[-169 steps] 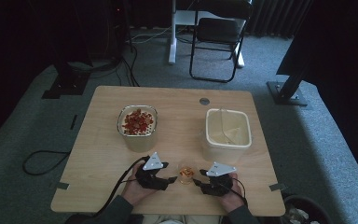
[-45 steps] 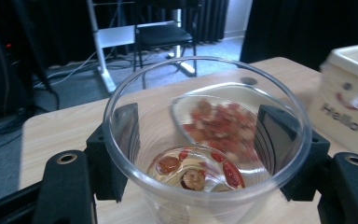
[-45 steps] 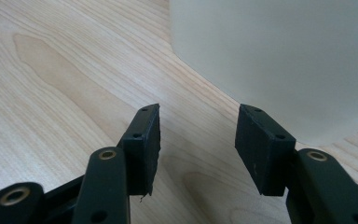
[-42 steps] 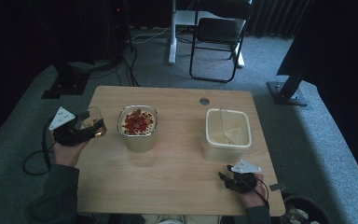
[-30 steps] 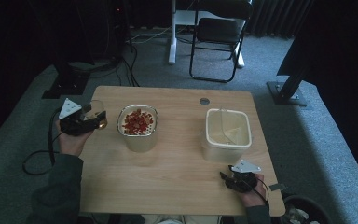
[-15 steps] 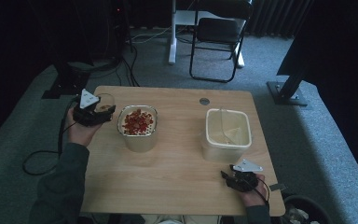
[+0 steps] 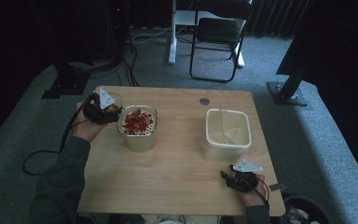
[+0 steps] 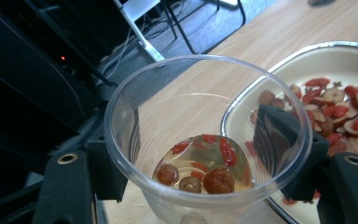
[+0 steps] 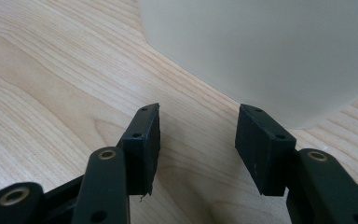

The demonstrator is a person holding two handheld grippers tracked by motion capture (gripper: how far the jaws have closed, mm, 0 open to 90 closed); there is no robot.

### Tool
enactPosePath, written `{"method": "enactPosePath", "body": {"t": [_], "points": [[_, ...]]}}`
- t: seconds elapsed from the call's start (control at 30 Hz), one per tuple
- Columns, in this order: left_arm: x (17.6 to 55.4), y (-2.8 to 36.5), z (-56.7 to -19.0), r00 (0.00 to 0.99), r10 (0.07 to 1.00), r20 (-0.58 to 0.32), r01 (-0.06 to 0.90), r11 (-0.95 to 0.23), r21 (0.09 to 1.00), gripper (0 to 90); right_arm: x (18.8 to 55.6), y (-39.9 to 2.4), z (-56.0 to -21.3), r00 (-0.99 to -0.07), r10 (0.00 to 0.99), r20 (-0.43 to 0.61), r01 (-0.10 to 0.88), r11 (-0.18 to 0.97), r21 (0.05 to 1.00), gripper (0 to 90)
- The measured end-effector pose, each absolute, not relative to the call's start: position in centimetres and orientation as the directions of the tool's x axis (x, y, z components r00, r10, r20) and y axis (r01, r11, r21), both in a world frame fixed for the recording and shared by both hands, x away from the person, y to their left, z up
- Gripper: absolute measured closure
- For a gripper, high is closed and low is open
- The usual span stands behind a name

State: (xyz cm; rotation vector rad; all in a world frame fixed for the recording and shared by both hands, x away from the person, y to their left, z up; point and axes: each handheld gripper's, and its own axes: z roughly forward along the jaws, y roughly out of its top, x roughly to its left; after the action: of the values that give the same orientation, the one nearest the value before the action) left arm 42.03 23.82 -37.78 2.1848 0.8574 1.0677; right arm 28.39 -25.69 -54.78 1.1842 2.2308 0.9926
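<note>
In the left gripper view the two black jaws stand on either side of a clear plastic cup [image 8: 207, 140] and press on its wall, so the left gripper [image 8: 205, 172] is clamped on the cup. The cup is upright or nearly so. At its bottom there is a little pale liquid with some red berries and three round brown fruits [image 8: 200, 168]. I cannot read any writing on the cup; its wall has only fine rings.

Just to the right of the cup, close to it, stands an open container [image 8: 354, 60] with a pale rim, filled with red and brown dried fruit pieces. In the high view the left gripper [image 7: 106, 111] holds the cup [image 7: 113, 100] above the far left part of the wooden table [image 7: 177, 182], just beside this container [image 7: 138, 127]. I cannot tell if cup and container touch.

In the right gripper view the jaws are apart with nothing between them, only the bare wood of the table below. Beyond them is the side wall of a white plastic box [image 9: 270, 51], near the right jaw but not touching it. In the high view the right gripper [image 7: 235, 179] rests low at the near right part of the table, just in front of this box [image 7: 227, 135], which is open and pale inside.

No brand, label or readable text is visible on the containers or the grippers.

Behind the table a dark folding chair [image 7: 219, 32] stands on grey carpet.
</note>
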Motion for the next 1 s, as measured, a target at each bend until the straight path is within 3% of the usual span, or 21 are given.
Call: {"method": "enactPosePath", "body": {"t": [0.4, 1.0], "points": [[42.6, 21.3, -37.3, 0.465, 0.571, 0.676, 0.251, -0.818, 0.518, 32.7, 28.4, -25.7, -54.8, -0.548, 0.836, -0.033, 0.534, 0.379, 0.756, 49.6], [42.8, 19.2, -38.2, 0.452, 0.323, 0.831, 0.209, -0.944, 0.253, 32.7, 28.4, -25.7, -54.9, -0.546, 0.837, -0.024, 0.536, 0.371, 0.759, 49.6]]}}
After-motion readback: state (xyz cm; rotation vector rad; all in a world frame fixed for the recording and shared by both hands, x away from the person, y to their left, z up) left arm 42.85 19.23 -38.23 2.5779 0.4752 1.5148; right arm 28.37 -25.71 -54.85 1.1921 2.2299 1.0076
